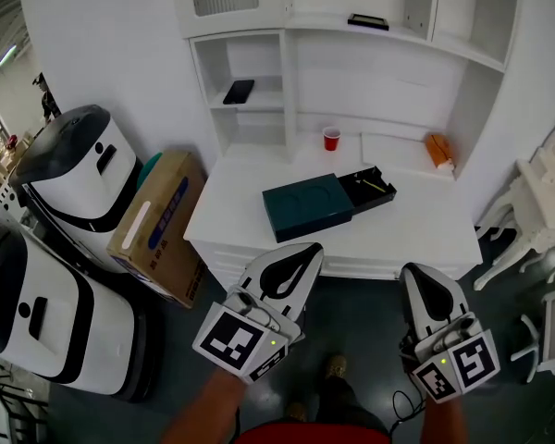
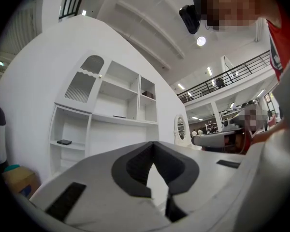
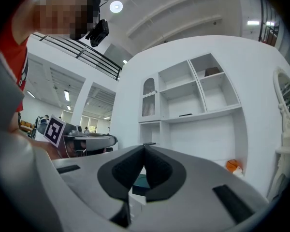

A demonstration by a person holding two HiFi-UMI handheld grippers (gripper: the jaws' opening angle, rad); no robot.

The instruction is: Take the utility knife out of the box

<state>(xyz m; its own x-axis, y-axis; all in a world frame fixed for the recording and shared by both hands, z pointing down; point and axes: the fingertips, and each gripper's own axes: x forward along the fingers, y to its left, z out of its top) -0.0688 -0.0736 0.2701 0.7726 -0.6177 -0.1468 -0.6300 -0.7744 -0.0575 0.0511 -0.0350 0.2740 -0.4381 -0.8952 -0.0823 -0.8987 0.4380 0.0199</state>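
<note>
A dark teal box [image 1: 305,208] lies on the white desk [image 1: 416,234], its black drawer [image 1: 370,189] slid out to the right. A thin yellowish utility knife [image 1: 376,185] lies in the drawer. My left gripper [image 1: 311,252] hangs in front of the desk edge, short of the box, shut with nothing in it. My right gripper [image 1: 413,273] hangs beside it to the right, also shut and empty. In the left gripper view the gripper [image 2: 153,144] has its tips together. The right gripper view shows that gripper [image 3: 144,146] closed, with the teal box [image 3: 139,181] showing below the tips.
A red cup [image 1: 331,139] and an orange object [image 1: 438,151] stand at the desk's back. A phone [image 1: 239,92] rests on a shelf. A cardboard box [image 1: 157,225] and two white machines [image 1: 79,178] stand on the floor at left, a white chair [image 1: 546,211] at right.
</note>
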